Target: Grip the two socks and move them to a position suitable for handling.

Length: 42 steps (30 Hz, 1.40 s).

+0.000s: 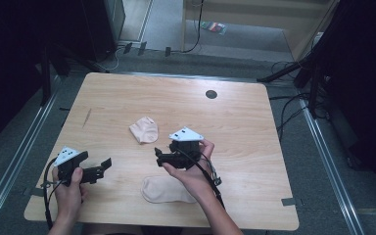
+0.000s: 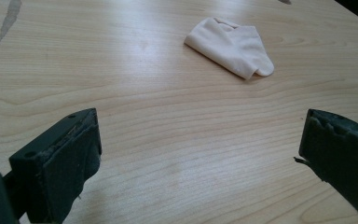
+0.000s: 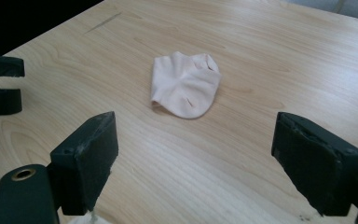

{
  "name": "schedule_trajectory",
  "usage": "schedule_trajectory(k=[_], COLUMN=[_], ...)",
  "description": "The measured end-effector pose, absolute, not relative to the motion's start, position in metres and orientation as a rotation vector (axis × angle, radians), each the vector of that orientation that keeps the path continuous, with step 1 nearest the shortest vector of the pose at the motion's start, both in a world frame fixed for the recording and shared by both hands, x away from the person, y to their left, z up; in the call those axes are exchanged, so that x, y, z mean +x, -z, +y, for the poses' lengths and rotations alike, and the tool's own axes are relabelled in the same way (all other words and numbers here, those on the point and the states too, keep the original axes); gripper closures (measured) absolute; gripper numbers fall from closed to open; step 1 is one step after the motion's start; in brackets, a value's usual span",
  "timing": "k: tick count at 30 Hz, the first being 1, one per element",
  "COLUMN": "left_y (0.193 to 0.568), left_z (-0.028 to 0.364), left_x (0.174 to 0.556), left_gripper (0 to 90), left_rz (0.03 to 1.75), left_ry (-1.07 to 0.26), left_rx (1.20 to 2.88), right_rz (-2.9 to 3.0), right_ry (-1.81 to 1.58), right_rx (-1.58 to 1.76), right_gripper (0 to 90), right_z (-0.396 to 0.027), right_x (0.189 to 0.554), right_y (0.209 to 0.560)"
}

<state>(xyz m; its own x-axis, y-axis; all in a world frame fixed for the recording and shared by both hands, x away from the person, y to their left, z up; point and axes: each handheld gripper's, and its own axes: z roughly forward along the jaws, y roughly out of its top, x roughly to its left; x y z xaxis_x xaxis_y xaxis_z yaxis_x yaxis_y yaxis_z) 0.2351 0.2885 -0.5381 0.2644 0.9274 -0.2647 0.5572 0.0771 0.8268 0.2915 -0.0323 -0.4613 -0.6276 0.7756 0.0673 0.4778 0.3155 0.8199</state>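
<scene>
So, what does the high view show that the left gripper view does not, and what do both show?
Particular to the high view: the flat sock near the table's front edge, both hands, the right claw, the dark round spot on the table and the floor around.

Particular to the left gripper view: a close look at the left claw, its jaws wide apart with nothing between them.

Shared: the folded sock, lying apart from both claws, the wooden table and its dark streak.
</scene>
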Motion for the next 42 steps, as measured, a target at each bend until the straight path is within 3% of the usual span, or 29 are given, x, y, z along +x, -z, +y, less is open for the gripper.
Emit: schedule_trajectory(k=[13,24,42], left_y=[0.543,0.543,0.545], left_z=[0.293,0.292,0.286], left_x=[0.238,0.239,0.241], left_gripper=[0.0,0.0,0.0], left_rz=[1.455,1.444,1.419], left_ry=[-0.494,-0.469,-0.441], left_rx=[1.589,1.590,1.611], right_rz=[2.313,2.306,2.334], right_ry=[-1.159,-1.096,-1.020], right_rx=[1.118,1.217,1.421], right_gripper=[24.3,44.4,51.4], right_z=[0.012,0.035,0.040], right_x=[0.326,0.373,0.416], right_y=[0.472,0.492,0.529])
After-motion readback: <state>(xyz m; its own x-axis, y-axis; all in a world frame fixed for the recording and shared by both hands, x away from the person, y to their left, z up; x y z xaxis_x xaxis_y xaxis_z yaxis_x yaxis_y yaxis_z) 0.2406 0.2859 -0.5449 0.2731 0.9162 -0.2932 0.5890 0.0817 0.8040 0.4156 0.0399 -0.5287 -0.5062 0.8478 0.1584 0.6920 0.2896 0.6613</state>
